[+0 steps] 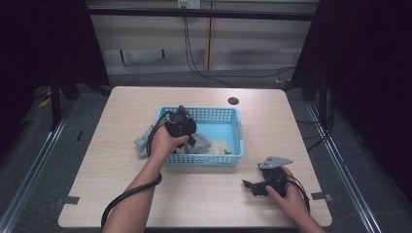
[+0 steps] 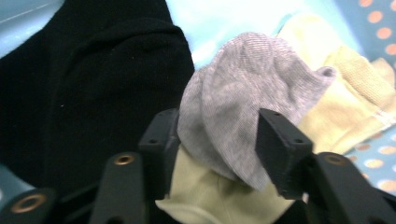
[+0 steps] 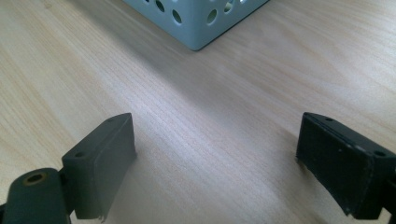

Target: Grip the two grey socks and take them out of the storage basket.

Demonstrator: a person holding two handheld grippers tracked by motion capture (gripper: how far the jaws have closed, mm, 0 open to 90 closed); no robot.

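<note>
Two jaws astride grey sock (image 2: 243,107), basket (image 1: 228,115)

- high view: table (image 1: 204,194) evenly lit from above, surroundings dark; image soft and low in detail.
- left gripper view: close cloth blurred; bright glare on the pale basket (image 2: 243,18) floor; black sock (image 2: 84,93) without detail.
- right gripper view: wood grain sharp; soft shadow below the basket corner (image 3: 198,28); near jaws slightly blurred.

In the high view, the left tongs (image 1: 190,141) hide the grey sock (image 2: 243,102) (mostly) — tips unseen.
</note>
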